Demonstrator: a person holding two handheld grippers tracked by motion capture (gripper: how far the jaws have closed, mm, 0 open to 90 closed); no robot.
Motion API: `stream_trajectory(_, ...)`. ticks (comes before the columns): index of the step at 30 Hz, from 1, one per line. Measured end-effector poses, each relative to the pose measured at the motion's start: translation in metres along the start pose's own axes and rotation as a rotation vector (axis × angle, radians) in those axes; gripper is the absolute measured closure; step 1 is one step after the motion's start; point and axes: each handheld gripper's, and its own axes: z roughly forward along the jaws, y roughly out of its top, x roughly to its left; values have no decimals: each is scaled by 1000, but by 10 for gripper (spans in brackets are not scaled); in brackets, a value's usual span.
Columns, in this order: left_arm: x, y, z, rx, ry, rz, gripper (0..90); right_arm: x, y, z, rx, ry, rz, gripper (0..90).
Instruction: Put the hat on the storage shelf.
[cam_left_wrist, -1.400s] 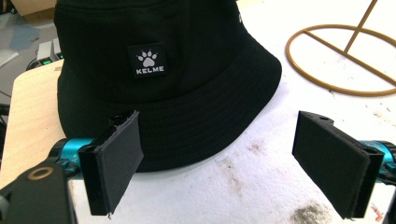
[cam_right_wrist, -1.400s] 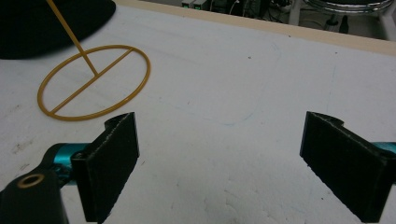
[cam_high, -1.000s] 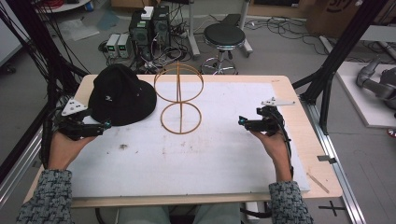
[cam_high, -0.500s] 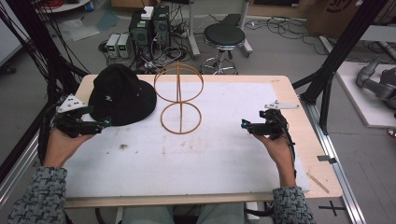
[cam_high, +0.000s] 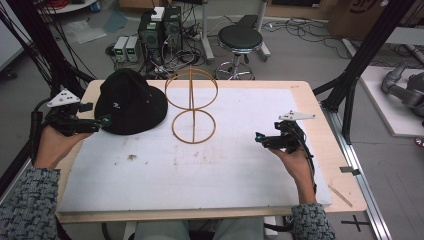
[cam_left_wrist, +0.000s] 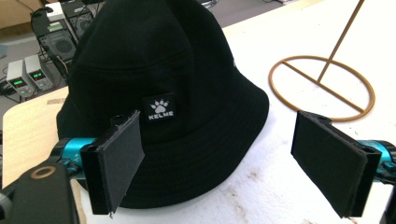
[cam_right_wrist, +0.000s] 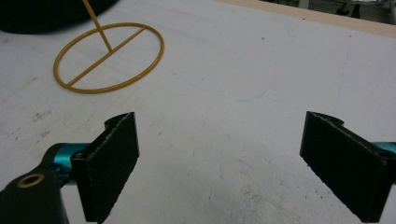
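From the high view, a black bucket hat (cam_high: 131, 102) sits crown up at the far left of the counter (cam_high: 305, 95), on the edge of the white mat (cam_high: 200, 165). Just to its right a gold wire hat stand (cam_high: 191, 106) rises upright from a ring base. The left gripper (cam_high: 102, 122) hovers at the hat's near-left brim, jaws spread. The right gripper (cam_high: 259, 137) hangs over bare mat well to the right, pointing left toward the stand, with open room all round it.

In the left gripper view, the jaws stand wide apart with the hat (cam_left_wrist: 163, 102) between and beyond them; its patch reads "KELME" under a paw print.

In the right gripper view, the jaws gape, holding nothing, over white mat (cam_right_wrist: 224, 93); the stand's ring base (cam_right_wrist: 108, 57) lies ahead to the left.
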Motion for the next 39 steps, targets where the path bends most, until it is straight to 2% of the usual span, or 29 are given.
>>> stream_trajectory(3, 5, 3, 1, -6, -6, -10, 172, 2, -1, -2, 15, -6, 8, 114)
stream_trajectory(8, 10, 11, 5, -15, -28, 15, 172, 1, -4, -3, -2, -6, 14, 114)
stream_trajectory(11, 10, 13, 9, -16, -42, 16, 172, -1, -9, -4, 10, -9, 27, 114)
stream_trajectory(13, 11, 13, 11, -7, -46, 38, 172, -1, -10, -5, 13, -6, 30, 114)
stream_trajectory(15, 12, 14, 14, -5, -54, 41, 172, -1, -12, -6, 16, -12, 25, 114)
stream_trajectory(22, 22, 30, 25, 18, -45, 68, 173, -3, -19, -15, 13, -21, 39, 114)
stream_trajectory(31, 26, 49, 48, 42, -52, 104, 176, 10, -29, -17, 31, -23, 9, 114)
stream_trajectory(37, 26, 58, 60, 32, -39, 134, 188, 14, -32, -25, 16, -21, 8, 115)
stream_trajectory(39, 28, 59, 63, 12, -35, 118, 193, 14, -32, -27, 12, -24, 8, 114)
